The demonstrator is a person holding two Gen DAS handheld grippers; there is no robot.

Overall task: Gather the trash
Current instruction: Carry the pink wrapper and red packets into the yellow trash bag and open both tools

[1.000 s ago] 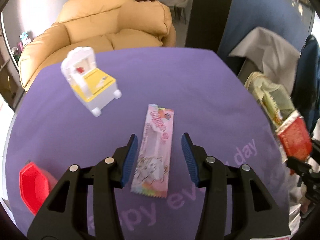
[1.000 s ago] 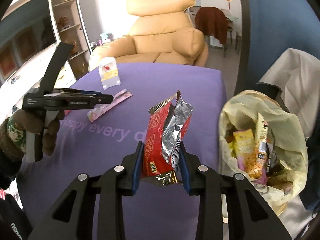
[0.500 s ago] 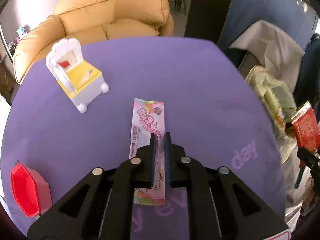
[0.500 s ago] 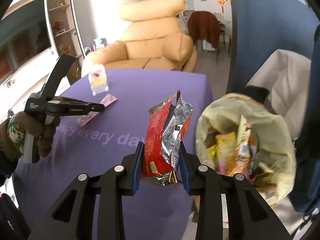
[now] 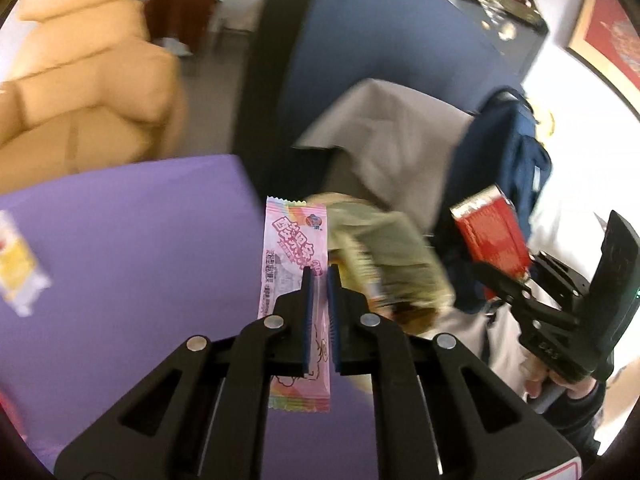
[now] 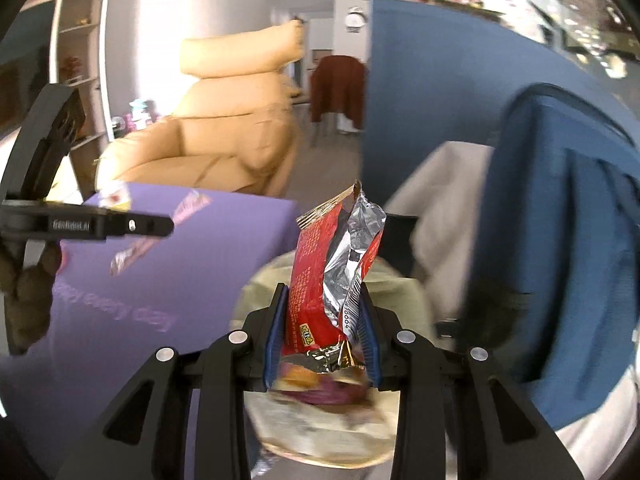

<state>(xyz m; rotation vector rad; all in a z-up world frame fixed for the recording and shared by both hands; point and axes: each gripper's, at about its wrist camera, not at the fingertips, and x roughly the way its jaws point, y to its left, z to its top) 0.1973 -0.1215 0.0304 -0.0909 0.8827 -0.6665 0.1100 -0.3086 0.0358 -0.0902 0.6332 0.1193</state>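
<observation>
Left claw (image 5: 319,276) was clamped nearly closed on a long pink wrapper (image 5: 295,248), gripping it about halfway down its length. The wrapper was lifted clear of the purple desk (image 5: 132,248), past the desk's right edge. Pink outlined characters ran down its front under a small round logo, with fine print alongside; none of it was legible to me.

Right claw (image 6: 323,300) stood partly open, its blue pads pressed on the sides of a torn red snack bag (image 6: 334,276), silver lining showing at the ripped top. A small yellow brand mark sat low on the red face, and digits ending "0004" ran up the silver edge; the rest was too blurred to make out.

The red bag was held directly over a pale yellowish trash bag (image 6: 324,436), off the desk's right edge, with colourful wrappers already inside, smeared by motion.

Pale lettering on the desk cover read "every day". The left gripper's body carried a small white word I could not read. A white-and-yellow toy (image 5: 18,268) stood near the desk's left edge, blurred.
</observation>
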